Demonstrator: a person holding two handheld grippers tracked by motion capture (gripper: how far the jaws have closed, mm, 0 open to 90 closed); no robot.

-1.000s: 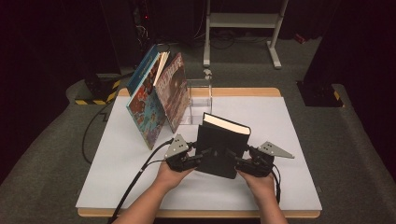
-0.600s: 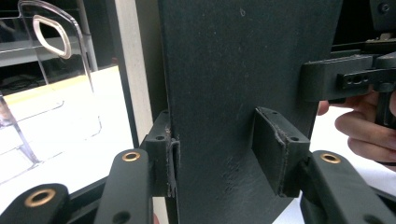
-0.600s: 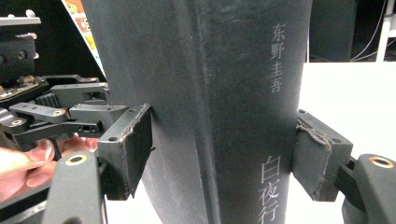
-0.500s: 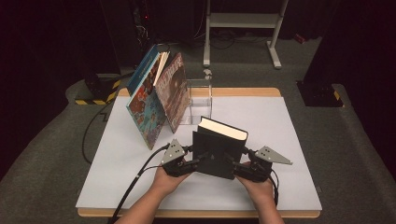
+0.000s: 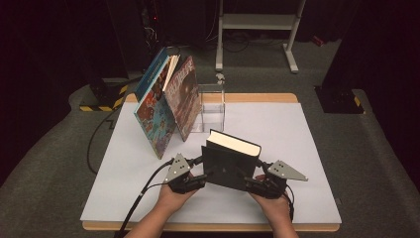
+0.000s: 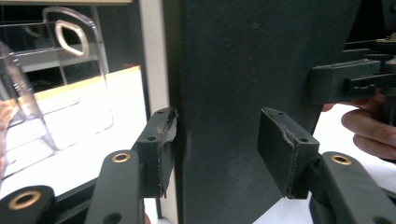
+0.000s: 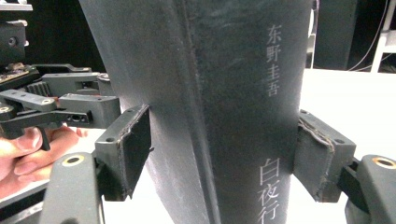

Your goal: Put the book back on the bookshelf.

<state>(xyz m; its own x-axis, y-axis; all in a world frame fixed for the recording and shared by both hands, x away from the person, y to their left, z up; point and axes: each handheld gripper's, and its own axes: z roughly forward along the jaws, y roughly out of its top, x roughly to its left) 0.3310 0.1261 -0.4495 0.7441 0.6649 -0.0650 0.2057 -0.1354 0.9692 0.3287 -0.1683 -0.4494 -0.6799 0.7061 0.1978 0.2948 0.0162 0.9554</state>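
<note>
The thick black hardcover book with cream page edges [image 5: 232, 161] stood upright near the front middle of the white worktop [image 5: 297, 148], well apart from the clear acrylic book stand [image 5: 210, 106] and the two colourful picture books [image 5: 168, 106] leaning against it.

The left tongs [image 5: 198, 179] were set against the book's page-edge side; in the left gripper view one pad [image 6: 161, 151] touched the cover, the other [image 6: 285, 156] appeared to stand slightly clear, so whether that grip was clenched could not be told. The right tongs [image 5: 253, 184] straddled the spine; the right gripper view showed pads [image 7: 133, 147] flanking the covers at or near contact, and firm closure likewise could not be told.

Assessment: the volume looked heavy for its size, stiff across the boards, with a smooth matte cover liable to slip. The page block would yield under pinching. Best hold judged to be low across both boards near the spine, one gripper each side.
</note>
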